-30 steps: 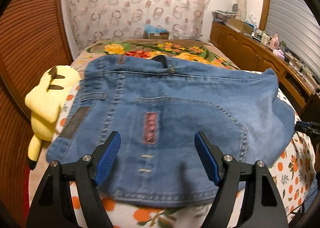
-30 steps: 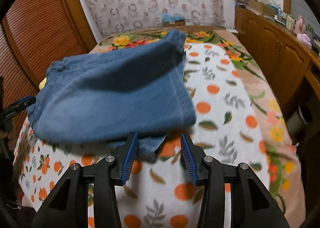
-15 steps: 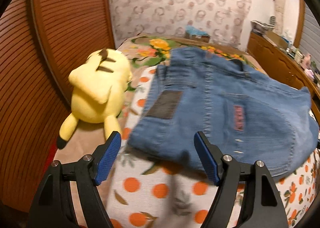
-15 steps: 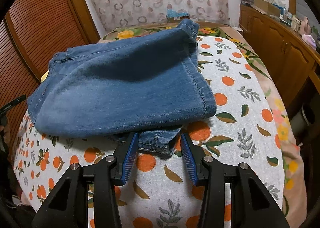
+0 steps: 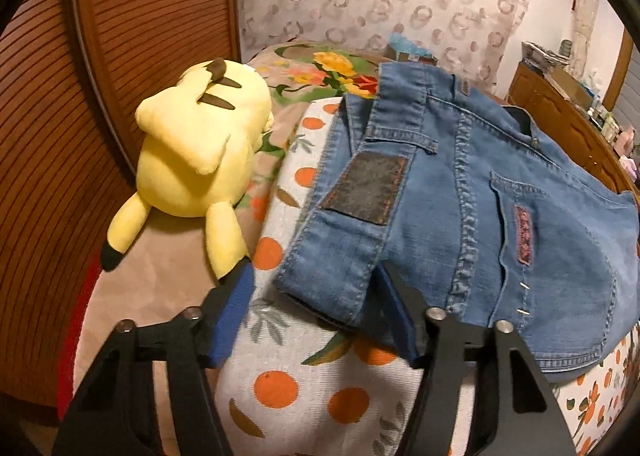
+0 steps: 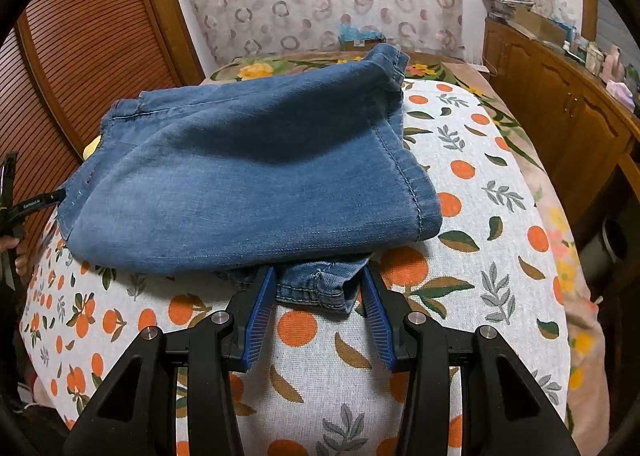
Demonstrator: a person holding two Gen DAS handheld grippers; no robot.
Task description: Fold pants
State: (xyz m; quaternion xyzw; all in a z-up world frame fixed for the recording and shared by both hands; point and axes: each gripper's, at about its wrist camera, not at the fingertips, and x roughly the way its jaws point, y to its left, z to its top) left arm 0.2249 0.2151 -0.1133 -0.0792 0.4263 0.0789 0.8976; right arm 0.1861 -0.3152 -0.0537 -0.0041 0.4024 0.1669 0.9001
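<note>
My left claw (image 5: 320, 314) gapes wide round the jeans (image 5: 480, 192) waistband corner, its right pad partly hidden by denim, while right claw (image 6: 318, 310) sits half-open astride a lower hem w/ top layer covering the rest.

Black frames, blue ribbed pads (image 6: 260, 314), silver screws.

The pants (image 5: 480, 196) are faded blue denim with a dark grey patch (image 5: 366, 188) and a small pink label (image 5: 524, 234). The bedspread (image 6: 472, 184) is white with oranges and green leaves. The plush toy (image 5: 196, 152) is yellow with brown stripes; both grippers' pads (image 6: 260, 316) are blue.
</note>
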